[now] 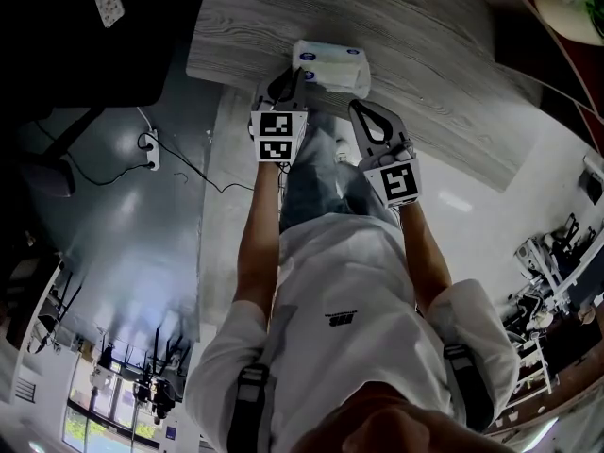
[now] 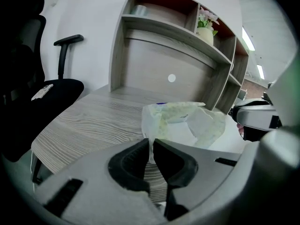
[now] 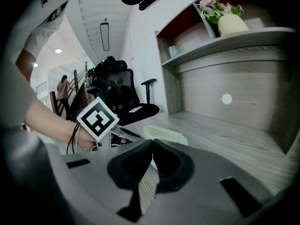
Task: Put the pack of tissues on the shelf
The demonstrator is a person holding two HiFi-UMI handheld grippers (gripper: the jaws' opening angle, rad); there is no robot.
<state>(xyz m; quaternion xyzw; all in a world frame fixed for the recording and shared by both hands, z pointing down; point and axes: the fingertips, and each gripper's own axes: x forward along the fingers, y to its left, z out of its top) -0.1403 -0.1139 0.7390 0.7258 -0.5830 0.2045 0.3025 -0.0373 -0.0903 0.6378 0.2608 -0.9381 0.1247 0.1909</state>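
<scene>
The pack of tissues (image 1: 330, 67), white in a thin plastic wrap, lies on the grey wood desk (image 1: 425, 55) close to its front edge. My left gripper (image 1: 288, 77) is at the pack's near left corner. In the left gripper view the jaws (image 2: 151, 145) are shut and pinch the edge of the pack's wrapper (image 2: 183, 121). My right gripper (image 1: 359, 111) hovers just right of the pack, apart from it. Its jaws (image 3: 152, 145) are shut with nothing between them, and the pack of tissues (image 3: 165, 135) shows just beyond. The shelf (image 2: 168, 29) rises at the back of the desk.
A pale vase with flowers (image 2: 205, 30) stands in an upper shelf compartment, and a small cup (image 2: 139, 9) in the one to its left. A black office chair (image 2: 42, 88) stands left of the desk. A power strip and cable (image 1: 151, 151) lie on the floor.
</scene>
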